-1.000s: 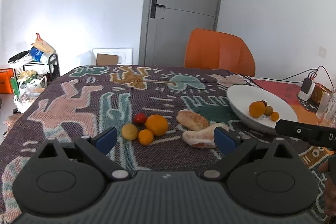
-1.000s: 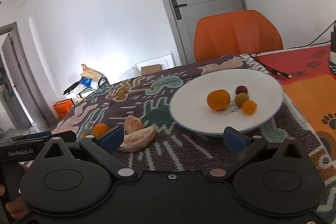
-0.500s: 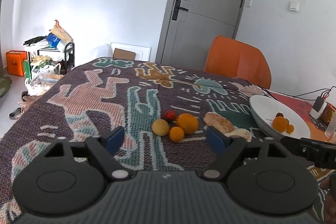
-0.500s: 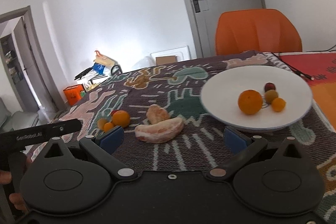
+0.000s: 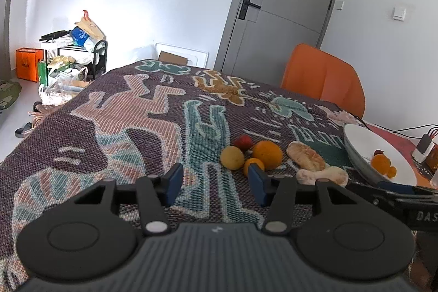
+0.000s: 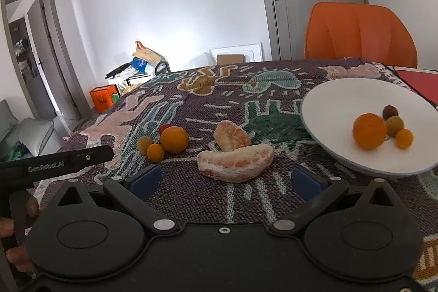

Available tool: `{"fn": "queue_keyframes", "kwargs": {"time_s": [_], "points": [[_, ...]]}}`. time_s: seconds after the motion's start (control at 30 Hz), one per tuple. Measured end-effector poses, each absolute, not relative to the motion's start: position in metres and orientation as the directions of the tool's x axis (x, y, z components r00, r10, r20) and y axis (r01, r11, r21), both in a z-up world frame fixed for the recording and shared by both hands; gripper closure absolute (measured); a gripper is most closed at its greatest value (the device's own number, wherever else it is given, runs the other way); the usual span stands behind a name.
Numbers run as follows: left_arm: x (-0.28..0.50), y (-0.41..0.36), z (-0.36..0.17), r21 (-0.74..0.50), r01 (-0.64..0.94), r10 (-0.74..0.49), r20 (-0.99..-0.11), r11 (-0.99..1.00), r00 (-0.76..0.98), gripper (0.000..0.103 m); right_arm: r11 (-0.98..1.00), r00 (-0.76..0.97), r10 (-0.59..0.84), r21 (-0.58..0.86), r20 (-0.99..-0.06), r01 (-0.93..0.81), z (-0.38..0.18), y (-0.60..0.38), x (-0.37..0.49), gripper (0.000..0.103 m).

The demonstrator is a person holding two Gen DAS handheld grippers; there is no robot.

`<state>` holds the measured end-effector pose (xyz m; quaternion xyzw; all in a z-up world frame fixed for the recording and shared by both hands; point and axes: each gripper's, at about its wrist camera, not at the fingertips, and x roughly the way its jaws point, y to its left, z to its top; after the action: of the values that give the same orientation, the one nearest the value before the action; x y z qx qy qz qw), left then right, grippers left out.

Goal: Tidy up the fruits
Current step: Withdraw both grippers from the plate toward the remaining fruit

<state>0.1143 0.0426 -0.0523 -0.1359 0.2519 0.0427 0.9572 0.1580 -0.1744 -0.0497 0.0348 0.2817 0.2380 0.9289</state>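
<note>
On the patterned tablecloth (image 5: 153,127) lies a cluster of small fruits: a yellow fruit (image 5: 232,158), a large orange (image 5: 267,154), a small orange (image 5: 253,165) and a red fruit (image 5: 243,142). Beside them lie two peeled pomelo pieces (image 6: 235,162). The white plate (image 6: 328,111) holds an orange (image 6: 369,131) and three smaller fruits. My left gripper (image 5: 215,184) hovers just short of the cluster, its jaws closing with nothing between them. In front of the pomelo pieces my right gripper (image 6: 224,182) stands open and empty.
An orange chair (image 6: 358,34) stands behind the table, before a grey door (image 5: 282,7). Cables and a charger (image 5: 423,147) lie at the table's right end. A cluttered rack (image 5: 74,51) and an orange bag (image 5: 28,64) sit on the floor at the left.
The left gripper's jaws have narrowed a good deal and it has drifted left, so the fruits sit further right. The right gripper has swung left, bringing the pomelo pieces to centre.
</note>
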Motion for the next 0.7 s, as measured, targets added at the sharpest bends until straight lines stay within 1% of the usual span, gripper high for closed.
{"fn": "queue_keyframes", "kwargs": {"time_s": [0.27, 0.33, 0.5, 0.7], "points": [[0.116, 0.055, -0.056, -0.249, -0.175, 0.028, -0.501, 0.952, 0.865, 0.053, 0.886, 0.718, 0.446, 0.15, -0.534, -0.439, -0.055, -0.154, 0.175, 0.0], [0.117, 0.058, -0.058, -0.249, -0.186, 0.036, -0.505, 0.95, 0.862, 0.053, 0.89, 0.719, 0.434, 0.133, -0.543, -0.437, -0.055, -0.149, 0.18, 0.001], [0.12, 0.063, -0.061, -0.26, -0.194, 0.035, -0.512, 0.946, 0.858, 0.053, 0.901, 0.717, 0.398, 0.095, -0.572, -0.424, -0.06, -0.139, 0.193, 0.006], [0.126, 0.065, -0.062, -0.261, -0.191, 0.03, -0.516, 0.946, 0.856, 0.053, 0.908, 0.717, 0.364, 0.055, -0.594, -0.416, -0.066, -0.133, 0.2, 0.007]]}}
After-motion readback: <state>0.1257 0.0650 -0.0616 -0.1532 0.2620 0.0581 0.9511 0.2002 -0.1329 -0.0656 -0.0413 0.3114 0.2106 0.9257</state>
